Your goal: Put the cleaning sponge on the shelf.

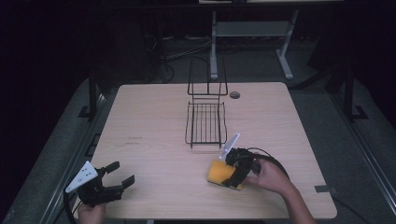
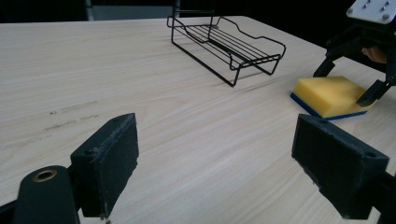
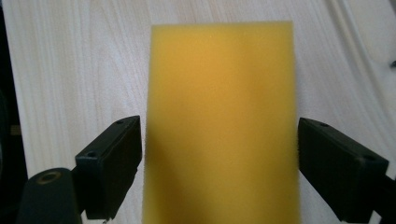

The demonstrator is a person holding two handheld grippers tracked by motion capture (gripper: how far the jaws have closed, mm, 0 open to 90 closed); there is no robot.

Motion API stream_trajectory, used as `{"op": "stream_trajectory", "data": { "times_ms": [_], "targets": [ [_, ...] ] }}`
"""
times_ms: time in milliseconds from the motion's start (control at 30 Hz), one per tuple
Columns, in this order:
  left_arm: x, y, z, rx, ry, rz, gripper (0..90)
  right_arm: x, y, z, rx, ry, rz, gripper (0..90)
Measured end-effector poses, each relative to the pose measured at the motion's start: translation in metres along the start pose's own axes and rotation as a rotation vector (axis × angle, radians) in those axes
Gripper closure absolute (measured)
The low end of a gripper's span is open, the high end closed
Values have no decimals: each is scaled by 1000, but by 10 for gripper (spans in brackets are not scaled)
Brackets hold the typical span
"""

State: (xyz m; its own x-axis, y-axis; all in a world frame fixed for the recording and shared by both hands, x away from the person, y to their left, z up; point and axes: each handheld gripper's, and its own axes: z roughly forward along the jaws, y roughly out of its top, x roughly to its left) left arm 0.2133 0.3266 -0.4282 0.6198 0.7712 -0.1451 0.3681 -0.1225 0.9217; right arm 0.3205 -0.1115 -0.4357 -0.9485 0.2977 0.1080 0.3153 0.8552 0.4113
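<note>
The sponge lies flat at the table's five o'clock, near the front edge, with bare wood on all sides. The right gripper straddles it from above, jaws apart, one at each long side, just beside the foam but not squeezing it. The rack stands at the sponge's twelve o'clock, well apart. The left gripper hovers at seven o'clock by the front edge, jaws wide and empty.
</note>
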Motion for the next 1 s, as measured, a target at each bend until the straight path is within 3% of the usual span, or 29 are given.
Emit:
{"op": "stream_trajectory", "data": {
  "times_ms": [300, 1000],
  "targets": [
    [0, 0, 0, -1, -5, -2, 140, 0, 0, 6, 7, -21, -3, 153],
    [1, 0, -1, -5, -1, -6, 140, 4, -5, 14, 13, -22, -9, 187]
  ]
}}
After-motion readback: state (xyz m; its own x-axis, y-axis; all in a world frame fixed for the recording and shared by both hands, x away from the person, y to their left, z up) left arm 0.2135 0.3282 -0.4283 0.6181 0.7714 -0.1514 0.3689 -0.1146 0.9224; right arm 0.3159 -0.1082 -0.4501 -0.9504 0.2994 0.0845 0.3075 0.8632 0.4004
